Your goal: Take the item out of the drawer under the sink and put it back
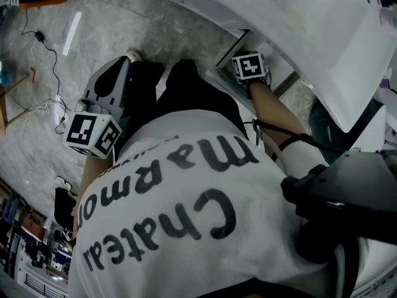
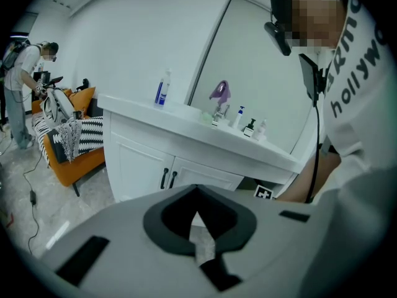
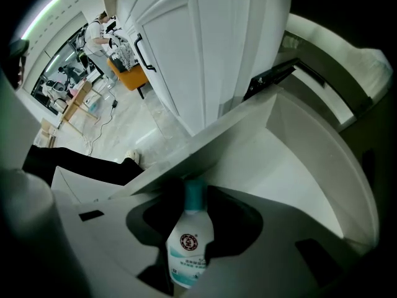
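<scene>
A white bottle with a teal cap [image 3: 190, 253] is clamped between the pads of my right tongs [image 3: 189, 233]. Its cap end points away from me, down into the open white drawer [image 3: 304, 160]. A white cabinet door [image 3: 186, 54] with a black handle stands just beside the drawer. My left tongs [image 2: 198, 227] are closed with nothing in them, held well apart and facing the white vanity cabinet [image 2: 139, 166], whose counter [image 2: 186, 118] carries several small bottles.

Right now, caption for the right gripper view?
Right hand-held gripper holds a white teal-capped bottle above the open white drawer.
</scene>
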